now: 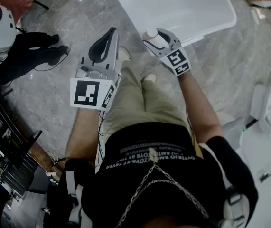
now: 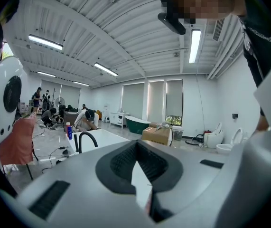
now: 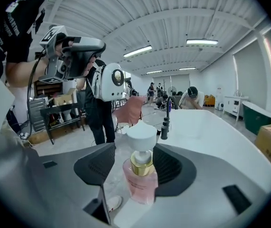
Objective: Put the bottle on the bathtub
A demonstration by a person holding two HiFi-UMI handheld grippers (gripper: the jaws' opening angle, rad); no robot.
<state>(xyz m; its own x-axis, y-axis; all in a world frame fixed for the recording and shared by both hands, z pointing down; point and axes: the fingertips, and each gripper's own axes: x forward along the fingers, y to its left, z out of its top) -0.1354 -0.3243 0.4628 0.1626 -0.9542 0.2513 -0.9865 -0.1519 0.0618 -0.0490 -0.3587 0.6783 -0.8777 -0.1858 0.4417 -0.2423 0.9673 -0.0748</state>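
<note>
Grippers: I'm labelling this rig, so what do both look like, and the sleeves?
The left claw and right claw are pale grey shells with black ribbed pads. Each carries a cube of black-and-white square markers. The sleeves are black.

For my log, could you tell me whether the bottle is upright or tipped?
Upright: the bottle stands between the jaws of the right gripper, white cap on top.

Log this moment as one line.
right hand-held gripper: open around bottle | bottle: at bathtub edge | left hand-held gripper: shut, empty
</note>
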